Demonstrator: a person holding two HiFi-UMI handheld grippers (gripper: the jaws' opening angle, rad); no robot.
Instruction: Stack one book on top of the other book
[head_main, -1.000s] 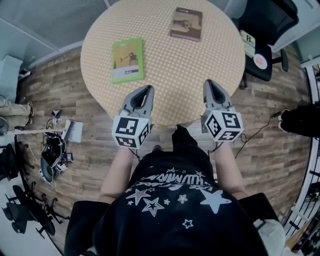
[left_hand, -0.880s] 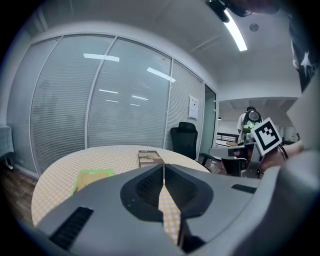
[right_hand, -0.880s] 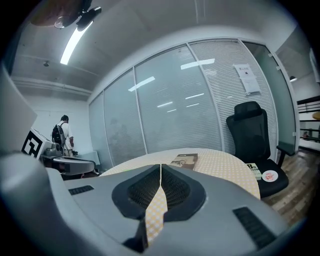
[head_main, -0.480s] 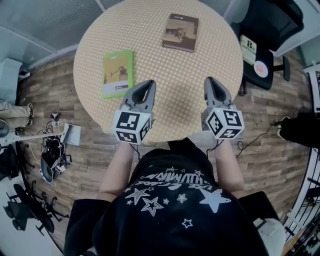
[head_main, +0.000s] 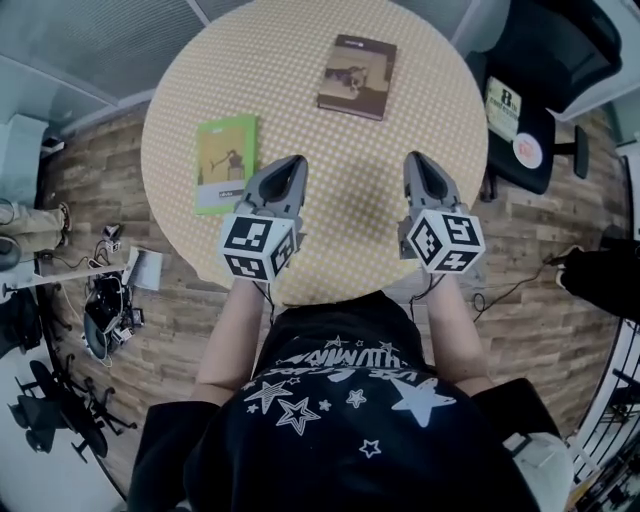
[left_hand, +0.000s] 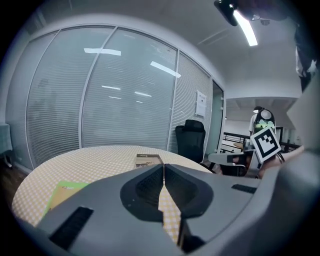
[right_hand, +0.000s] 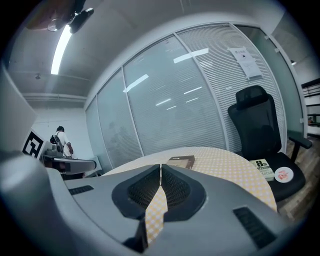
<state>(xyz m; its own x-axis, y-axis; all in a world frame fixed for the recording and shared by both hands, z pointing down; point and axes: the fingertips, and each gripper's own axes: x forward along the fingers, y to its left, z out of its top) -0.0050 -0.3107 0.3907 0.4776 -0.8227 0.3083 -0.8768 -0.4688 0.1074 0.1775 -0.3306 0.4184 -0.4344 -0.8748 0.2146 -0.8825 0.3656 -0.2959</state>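
A green book (head_main: 224, 163) lies flat at the left of the round checkered table (head_main: 300, 60); a brown book (head_main: 357, 77) lies flat at its far side. My left gripper (head_main: 295, 160) hovers over the table just right of the green book, shut and empty. My right gripper (head_main: 414, 158) hovers over the table's right part, nearer than the brown book, also shut and empty. The left gripper view shows the green book (left_hand: 65, 192) low at left and the brown book (left_hand: 148, 160) ahead of the left gripper (left_hand: 163, 166). From the right gripper (right_hand: 160, 166) the brown book (right_hand: 181, 161) lies ahead.
A black office chair (head_main: 540, 70) with a book (head_main: 503, 101) and a round disc (head_main: 527, 151) on its seat stands right of the table. Cables and gear (head_main: 105, 310) lie on the wooden floor at left. Glass walls with blinds (left_hand: 100, 110) stand behind the table.
Both grippers have moved forward over the table, from its near edge toward the books. The books have not shifted on the table. Both grippers stay shut.
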